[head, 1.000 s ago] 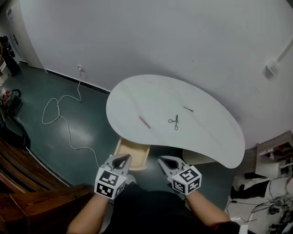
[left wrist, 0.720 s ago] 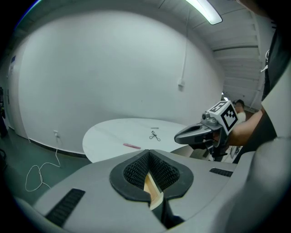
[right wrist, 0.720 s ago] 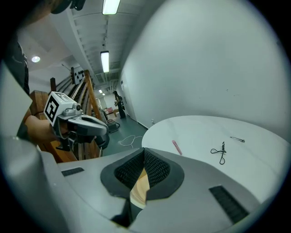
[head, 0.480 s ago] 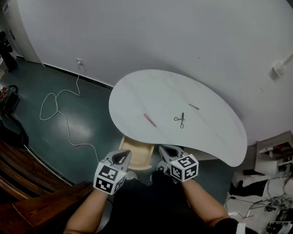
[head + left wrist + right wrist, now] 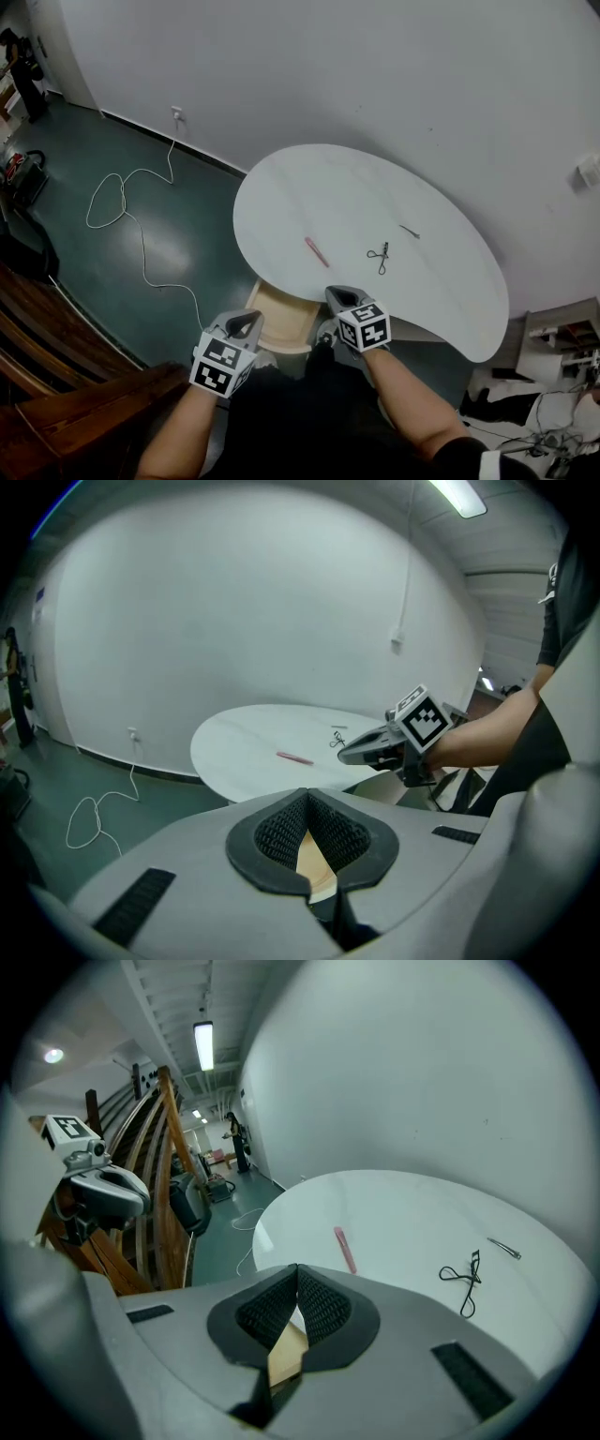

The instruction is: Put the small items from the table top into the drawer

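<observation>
On the white kidney-shaped table [image 5: 309, 192] lie a pink stick [image 5: 316, 251], a black wire clip [image 5: 380, 256] and a thin metal pin [image 5: 410, 231]. A wooden drawer [image 5: 275, 319] stands pulled out under the table's near edge. My left gripper [image 5: 240, 327] is shut and empty, short of the drawer's left corner. My right gripper [image 5: 341, 298] is shut and empty too, at the table's near edge beside the drawer. The right gripper view has the pink stick [image 5: 344, 1249], the clip [image 5: 466, 1279] and the pin [image 5: 503, 1248] ahead of the jaws [image 5: 297, 1274].
A white cable [image 5: 131, 225] runs over the green floor from a wall socket [image 5: 175, 113] left of the table. Dark wooden steps [image 5: 56, 375] rise at my left. Shelves and loose clutter [image 5: 558, 347] sit at the right. A white wall stands behind the table.
My right gripper has moved forward and up to the table's near edge. The left gripper has stayed by the drawer. The head view has shifted a little, and the items have not moved.
</observation>
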A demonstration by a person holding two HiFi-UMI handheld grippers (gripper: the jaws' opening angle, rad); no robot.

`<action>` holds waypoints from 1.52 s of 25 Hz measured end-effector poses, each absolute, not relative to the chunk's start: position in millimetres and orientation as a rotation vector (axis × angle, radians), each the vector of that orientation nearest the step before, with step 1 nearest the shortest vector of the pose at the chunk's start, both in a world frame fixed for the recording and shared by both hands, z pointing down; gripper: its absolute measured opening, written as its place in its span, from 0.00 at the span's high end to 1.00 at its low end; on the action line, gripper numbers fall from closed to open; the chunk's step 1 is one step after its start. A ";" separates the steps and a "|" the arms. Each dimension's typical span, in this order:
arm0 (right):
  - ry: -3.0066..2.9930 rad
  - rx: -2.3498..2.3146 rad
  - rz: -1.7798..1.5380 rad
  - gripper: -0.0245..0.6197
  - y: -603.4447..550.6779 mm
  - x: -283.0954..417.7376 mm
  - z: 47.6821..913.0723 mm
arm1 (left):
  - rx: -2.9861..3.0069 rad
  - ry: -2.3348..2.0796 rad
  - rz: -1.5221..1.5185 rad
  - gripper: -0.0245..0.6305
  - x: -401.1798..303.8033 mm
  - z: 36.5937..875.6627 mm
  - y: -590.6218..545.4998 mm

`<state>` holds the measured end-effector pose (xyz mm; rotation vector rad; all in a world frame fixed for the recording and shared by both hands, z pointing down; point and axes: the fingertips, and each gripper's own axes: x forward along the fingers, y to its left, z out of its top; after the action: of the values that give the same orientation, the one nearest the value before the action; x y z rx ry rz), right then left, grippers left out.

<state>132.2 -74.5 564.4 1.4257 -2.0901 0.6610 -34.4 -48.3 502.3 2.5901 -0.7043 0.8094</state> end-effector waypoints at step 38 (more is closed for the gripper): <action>-1.917 1.107 0.624 0.90 -180.2 150.6 649.4 | 2.354 -0.970 0.803 0.94 -62.3 522.6 -52.7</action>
<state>150.6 -180.2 649.4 1.1072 -1.9171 0.6236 -62.3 -52.7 522.6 2.3537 -0.9705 0.8029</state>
